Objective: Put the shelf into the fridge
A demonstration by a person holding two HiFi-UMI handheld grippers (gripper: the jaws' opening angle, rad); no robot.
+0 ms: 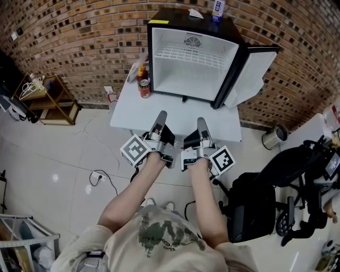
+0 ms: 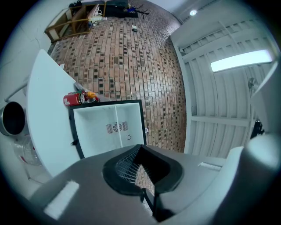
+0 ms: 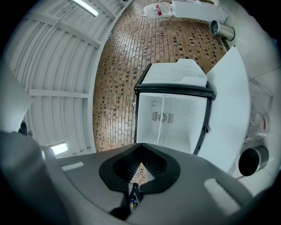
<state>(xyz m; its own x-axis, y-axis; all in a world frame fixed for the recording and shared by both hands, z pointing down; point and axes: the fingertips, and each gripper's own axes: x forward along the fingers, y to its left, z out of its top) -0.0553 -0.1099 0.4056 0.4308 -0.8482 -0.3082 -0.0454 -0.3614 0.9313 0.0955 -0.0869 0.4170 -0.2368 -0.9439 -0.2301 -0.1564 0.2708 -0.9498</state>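
Observation:
A black mini fridge (image 1: 191, 58) stands open on a white table (image 1: 133, 114), its door (image 1: 256, 68) swung to the right. A white wire shelf (image 1: 192, 54) lies level inside it, about halfway up. Both gripper views show the fridge (image 2: 107, 127) (image 3: 171, 116) turned sideways, with the shelf (image 2: 117, 127) (image 3: 163, 115) as a thin line across its white interior. My left gripper (image 1: 161, 115) (image 2: 139, 150) and right gripper (image 1: 201, 121) (image 3: 140, 148) hover side by side over the table's near edge. Both are shut and hold nothing.
A red can (image 1: 144, 88) and small bottles (image 1: 141, 71) stand on the table left of the fridge. A bottle (image 1: 218, 9) sits on the fridge top. A wooden rack (image 1: 49, 98) is at the far left, a black chair (image 1: 265, 204) and metal bin (image 1: 273, 137) at the right.

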